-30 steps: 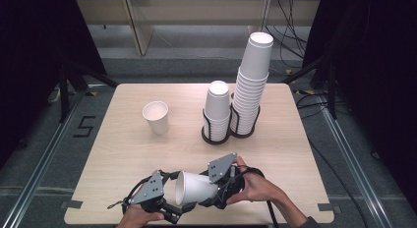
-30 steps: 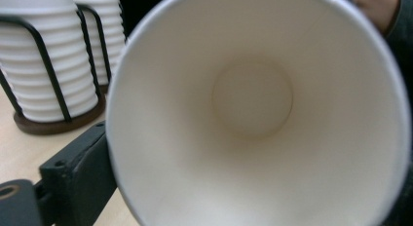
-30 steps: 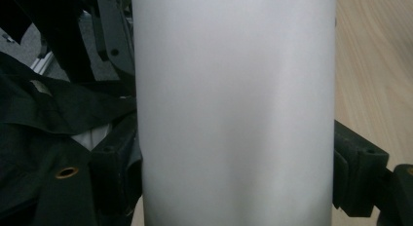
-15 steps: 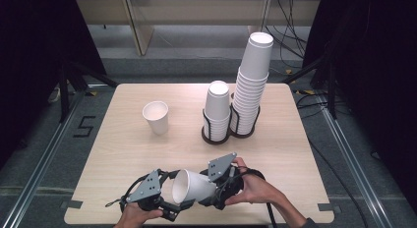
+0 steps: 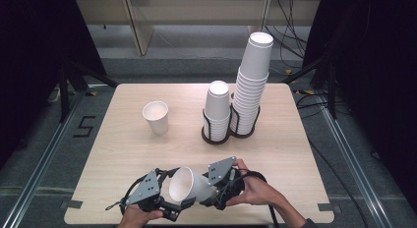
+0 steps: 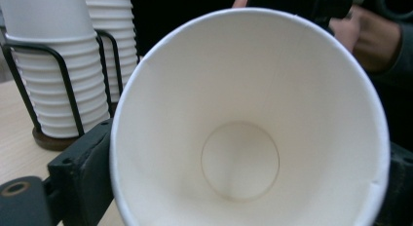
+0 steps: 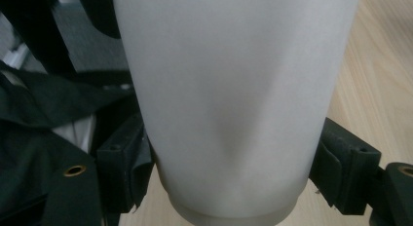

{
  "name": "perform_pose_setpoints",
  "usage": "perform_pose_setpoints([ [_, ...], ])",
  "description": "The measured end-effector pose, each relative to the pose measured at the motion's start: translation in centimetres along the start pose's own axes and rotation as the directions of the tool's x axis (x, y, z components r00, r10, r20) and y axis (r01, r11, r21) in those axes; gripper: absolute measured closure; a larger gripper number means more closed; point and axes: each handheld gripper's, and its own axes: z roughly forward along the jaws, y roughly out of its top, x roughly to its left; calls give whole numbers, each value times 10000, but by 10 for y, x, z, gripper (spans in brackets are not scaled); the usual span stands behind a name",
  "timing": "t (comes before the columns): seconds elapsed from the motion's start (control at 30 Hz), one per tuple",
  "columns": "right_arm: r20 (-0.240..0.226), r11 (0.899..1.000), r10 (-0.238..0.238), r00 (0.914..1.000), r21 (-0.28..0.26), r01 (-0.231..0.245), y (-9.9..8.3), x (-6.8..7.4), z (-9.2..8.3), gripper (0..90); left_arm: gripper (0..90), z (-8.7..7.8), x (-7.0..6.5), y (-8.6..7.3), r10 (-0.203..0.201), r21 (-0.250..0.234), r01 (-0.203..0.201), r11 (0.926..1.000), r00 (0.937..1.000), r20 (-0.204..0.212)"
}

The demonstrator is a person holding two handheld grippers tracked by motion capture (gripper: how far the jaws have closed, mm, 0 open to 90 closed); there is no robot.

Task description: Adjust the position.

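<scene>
Paper cups dominate this bench (image 5: 123, 154) scene, read from left to right. Near the front edge, the left hand-held gripper (image 5: 167, 201) sits at the mouth of a white paper cup (image 5: 192, 186) held on its side, above the wood, between two hands. In the left gripper view the cup's (image 6: 243, 138) open mouth faces the camera, with a black jaw on each side of the rim; these jaws have just been opening again after a brief squeeze, and whether the pads press the rim at this instant cannot be told. Farther back on the left stands a lone upright cup (image 5: 156, 117), well apart from the hands. To the right of the tipped cup, the right hand-held gripper (image 5: 216, 193) pinches it near its base; the right gripper view shows the cup wall (image 7: 234, 99) dented between the two black jaws. Behind, right of centre, a black wire holder (image 5: 216, 132) carries a short stack of upturned cups (image 5: 218, 102), and just beside it a tall stack (image 5: 252, 83) rises higher.

The step in hand looks like a transfer or separation of the cup between the two grippers. The next move likely calls for one gripper to take a firm hold before the other lets go, then set the cup upright on the bench without crushing its thin wall.
</scene>
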Motion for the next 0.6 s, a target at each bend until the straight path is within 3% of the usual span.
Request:
perform_pose_setpoints([
  [0.03, -69, 9998, 29, 10000, -210, -31, -1, -1, 0, 256, 53, 1, 0, -1, -96, -302, 94, 9995, 9999, -63],
  [0.1, -335, 9953, 314, 9989, -903, -343, -4, -4, 1, 256, 37, 0, 0, -1, -408, -256, 401, 9989, 9988, -270],
  [0.23, -531, 9903, 395, 9978, -1307, -462, -2, -3, 4, 256, 44, 2, -2, -3, -675, -425, 667, 9969, 9976, -177],
  [0.37, -638, 9913, 434, 9970, -1215, -509, -3, -2, 9, 256, 59, 3, -2, -3, -780, -453, 772, 9960, 9968, -157],
  [0.43, -931, 9868, 659, 9935, -1418, -787, -5, -3, 12, 255, 75, 1, -1, -2, -1015, -516, 1010, 9936, 9948, -85],
  [0.6, -1006, 9831, 853, 9913, -1532, -1002, -7, -4, 16, 252, 95, 1, 1, -4, -1049, -432, 1049, 9935, 9945, 10],
])
